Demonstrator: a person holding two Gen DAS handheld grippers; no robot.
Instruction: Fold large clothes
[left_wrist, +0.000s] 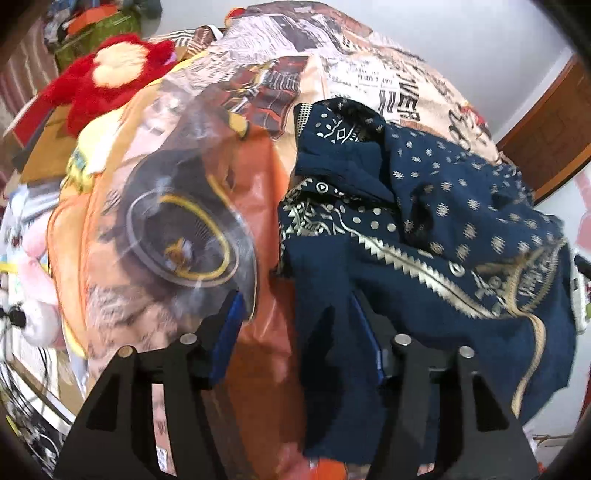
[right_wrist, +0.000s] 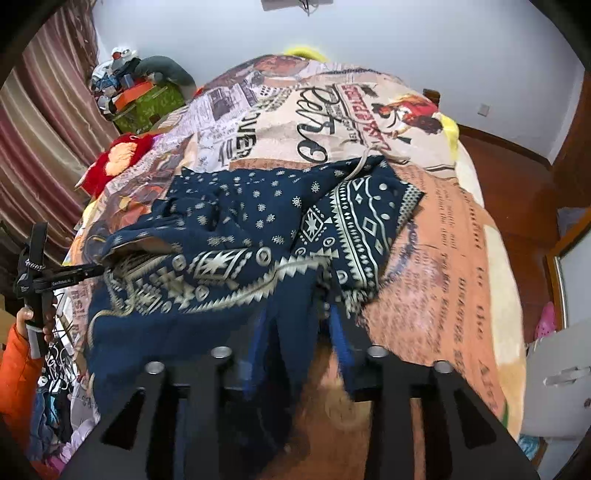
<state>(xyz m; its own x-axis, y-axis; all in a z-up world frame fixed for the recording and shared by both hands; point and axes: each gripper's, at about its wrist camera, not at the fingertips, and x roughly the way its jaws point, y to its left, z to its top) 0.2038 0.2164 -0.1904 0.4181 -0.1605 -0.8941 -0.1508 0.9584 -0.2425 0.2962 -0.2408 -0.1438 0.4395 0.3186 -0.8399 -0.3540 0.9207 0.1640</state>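
A large navy garment (left_wrist: 424, 221) with a silver and gold print lies crumpled on a bed cover (left_wrist: 369, 74) printed like old newspapers. In the left wrist view my left gripper (left_wrist: 295, 299) stands open over the garment's left edge; a fold hangs across its right finger (left_wrist: 364, 332) and nothing is pinched. In the right wrist view the garment (right_wrist: 240, 229) spreads across the bed cover (right_wrist: 461, 258). My right gripper (right_wrist: 297, 317) is open too, with a hanging strip of navy cloth loose between its fingers. A hand in an orange sleeve (right_wrist: 22, 332) holds a black handle at the left edge.
A red plush toy (left_wrist: 110, 74) lies at the bed's far left, a pink one (left_wrist: 37, 280) nearer. A green box (right_wrist: 147, 103) heaped with clutter stands by striped curtains (right_wrist: 48, 147). Wooden floor (right_wrist: 517, 177) and a white object (right_wrist: 554, 380) lie to the right of the bed.
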